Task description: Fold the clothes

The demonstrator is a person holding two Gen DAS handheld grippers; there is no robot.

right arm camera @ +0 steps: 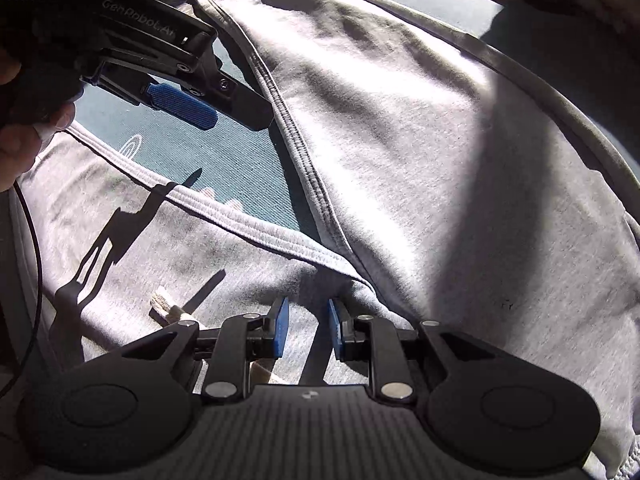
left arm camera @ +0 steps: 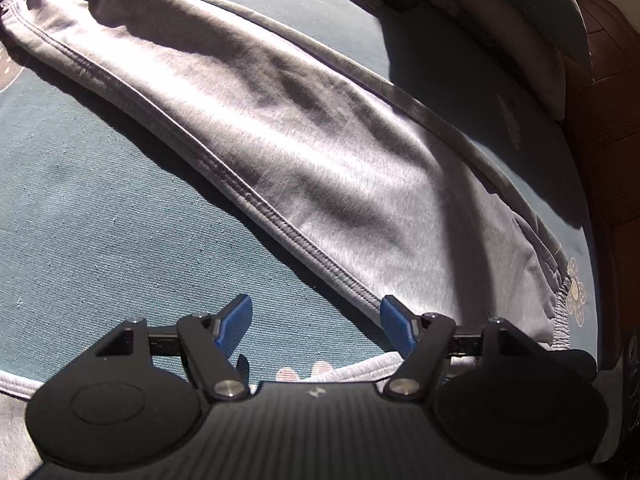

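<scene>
Grey sweatpants (left arm camera: 280, 120) lie spread on a teal sheet, one leg running from upper left to lower right. The other leg's hem edge (left arm camera: 360, 368) shows just past the gripper body. My left gripper (left arm camera: 316, 312) stands wide open over bare sheet in the fork between the legs, its right pad (left arm camera: 394, 320) against the stitched inseam. In the right wrist view the sweatpants (right arm camera: 440, 160) fill the frame. My right gripper (right arm camera: 308, 312) hangs over the fabric near the crotch, its jaws narrowly apart with nothing between them. The left gripper (right arm camera: 236, 128) appears at upper left.
The teal sheet (left arm camera: 100, 200) carries flower prints. A pale pillow (left arm camera: 520, 20) and brown wood (left arm camera: 608, 140) lie at the far right. A hand (right arm camera: 16, 152) and a thin black cable (right arm camera: 38, 240) are at the left edge. A beige cord end (right arm camera: 168, 308) rests on the fabric.
</scene>
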